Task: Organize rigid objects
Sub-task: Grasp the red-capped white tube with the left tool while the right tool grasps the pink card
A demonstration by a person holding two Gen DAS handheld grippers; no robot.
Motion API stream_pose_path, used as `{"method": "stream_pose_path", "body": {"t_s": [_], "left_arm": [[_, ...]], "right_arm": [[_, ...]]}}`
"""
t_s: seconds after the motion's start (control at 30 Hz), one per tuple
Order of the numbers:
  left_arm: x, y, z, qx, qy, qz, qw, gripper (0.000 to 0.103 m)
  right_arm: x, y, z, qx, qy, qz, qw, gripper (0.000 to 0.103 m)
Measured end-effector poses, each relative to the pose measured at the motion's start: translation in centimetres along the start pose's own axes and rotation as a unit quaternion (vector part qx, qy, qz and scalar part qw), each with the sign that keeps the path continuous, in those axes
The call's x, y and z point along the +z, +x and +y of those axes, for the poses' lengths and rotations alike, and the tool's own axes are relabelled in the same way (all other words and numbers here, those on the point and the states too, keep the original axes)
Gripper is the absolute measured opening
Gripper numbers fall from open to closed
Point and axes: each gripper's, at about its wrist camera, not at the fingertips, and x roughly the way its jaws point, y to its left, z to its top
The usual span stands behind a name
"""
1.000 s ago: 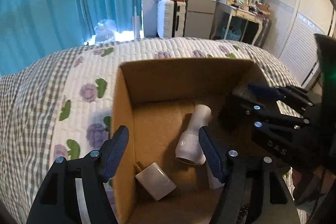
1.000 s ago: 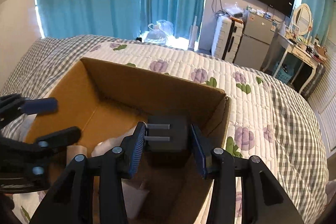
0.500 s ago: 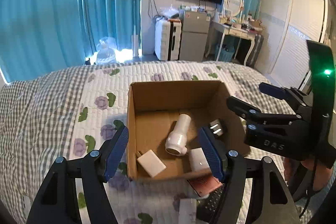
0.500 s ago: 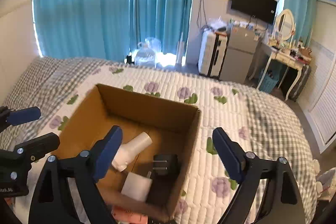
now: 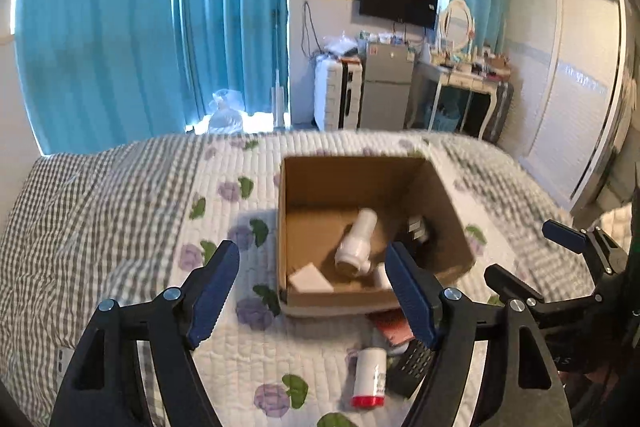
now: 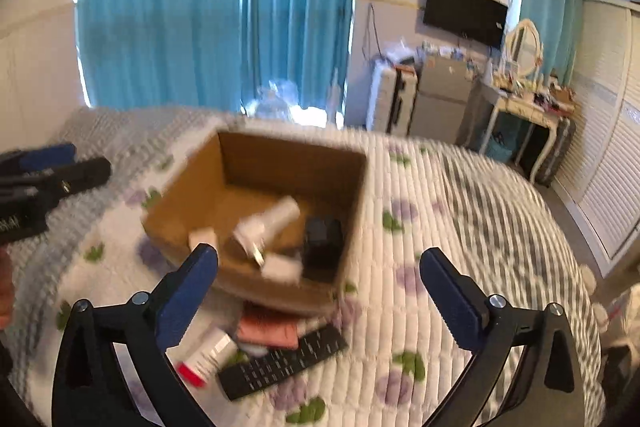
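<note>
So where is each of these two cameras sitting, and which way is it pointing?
Left wrist view: sits on the left hand-held gripper, raised over the bed and looking forward and down at the cardboard box; its own open fingers show, with the right hand-held gripper at right.
Right wrist view: sits on the right hand-held gripper, facing the same box; its open fingers show, with the left hand-held gripper at left.
Both share the box, the black remote and the red-capped bottle.
</note>
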Motion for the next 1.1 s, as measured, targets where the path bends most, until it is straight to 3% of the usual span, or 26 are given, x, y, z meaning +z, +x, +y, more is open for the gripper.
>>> {"method": "stream_pose_path", "body": {"t_s": [0.23,0.4,0.6,0.8,0.87,0.9,0.93,1.0,1.1], "left_arm": [[-6.0,5.1,-2.3,-0.011,0.038,0.064,0.9971,0.078],[-10.3,9.3,-3.4,-0.03,0.054,0.148,0.9871,0.078],[-12.6,11.9,-4.8,-0.046,0.07,0.188,0.9785,0.078],[-13.7,13.1,-5.7,-0.055,0.083,0.205,0.9737,0.075],[-13.6,13.3,-5.5,-0.07,0.073,0.211,0.9722,0.065],[-13.6,13.2,-5.4,-0.084,0.065,0.217,0.9703,0.046],[-13.5,13.1,-5.4,-0.09,0.063,0.221,0.9691,0.037],[-12.9,12.3,-5.0,-0.074,0.075,0.21,0.9719,0.037],[-11.7,10.8,-2.9,-0.065,0.045,0.194,0.9777,0.037]], "right_arm": [[-5.1,3.5,-0.9,0.001,0.013,0.053,0.999,0.101],[-8.0,5.8,-1.0,0.001,0.013,0.085,0.996,0.101],[-9.7,8.0,-1.3,-0.005,0.027,0.113,0.993,0.101],[-9.7,8.4,-0.7,-0.006,0.007,0.107,0.994,0.101],[-9.6,8.5,-0.3,-0.004,-0.005,0.106,0.994,0.101],[-9.6,8.5,-0.1,-0.002,-0.01,0.106,0.994,0.101],[-9.6,8.5,0.1,0.001,-0.016,0.106,0.994,0.101],[-9.6,8.4,0.4,0.009,-0.024,0.103,0.994,0.101],[-9.5,8.0,1.2,0.028,-0.04,0.098,0.994,0.1]]}}
